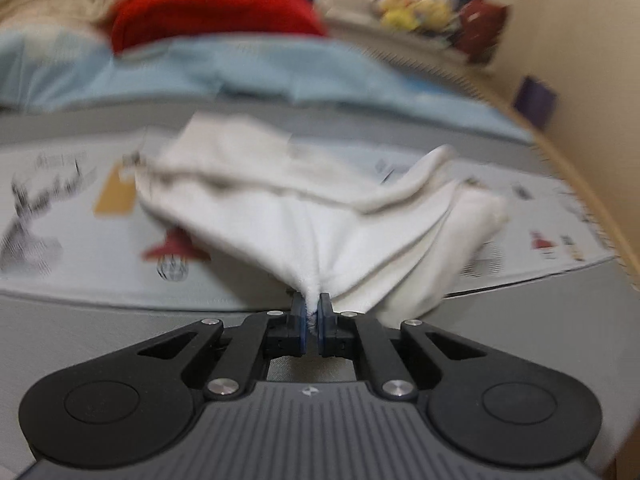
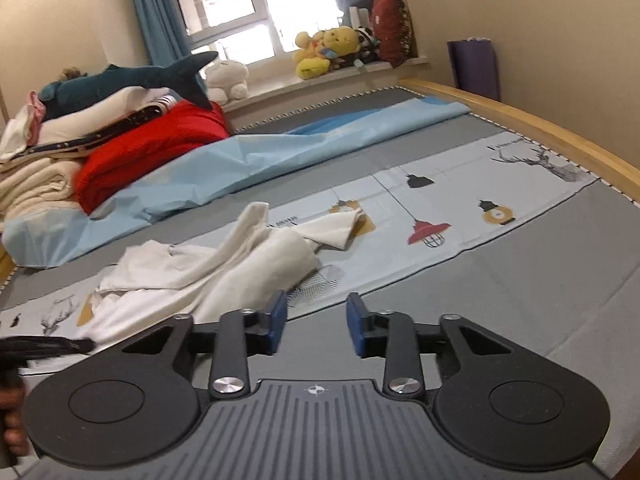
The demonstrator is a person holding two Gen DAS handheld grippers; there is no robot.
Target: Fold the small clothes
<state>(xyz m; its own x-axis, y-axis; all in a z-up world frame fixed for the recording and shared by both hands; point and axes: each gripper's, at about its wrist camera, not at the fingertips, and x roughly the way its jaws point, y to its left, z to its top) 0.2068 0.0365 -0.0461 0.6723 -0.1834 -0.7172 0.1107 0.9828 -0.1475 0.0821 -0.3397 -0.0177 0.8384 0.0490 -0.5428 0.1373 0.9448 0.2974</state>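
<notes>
Pinching only a tiny tuck of the white garment [image 1: 320, 216] between pressed-together pads, the left gripper [image 1: 313, 320] is risking a slip if pulled hard. The garment is lying crumpled on the printed sheet [image 2: 460, 196], stretching away ahead-left of the spread, empty right gripper [image 2: 316, 324].

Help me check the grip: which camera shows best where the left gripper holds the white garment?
The left wrist view: the left gripper is shut on a pinched edge of the white garment, close up though blurred. The right wrist view shows the garment crumpled on the bed, but not the pinch.
</notes>
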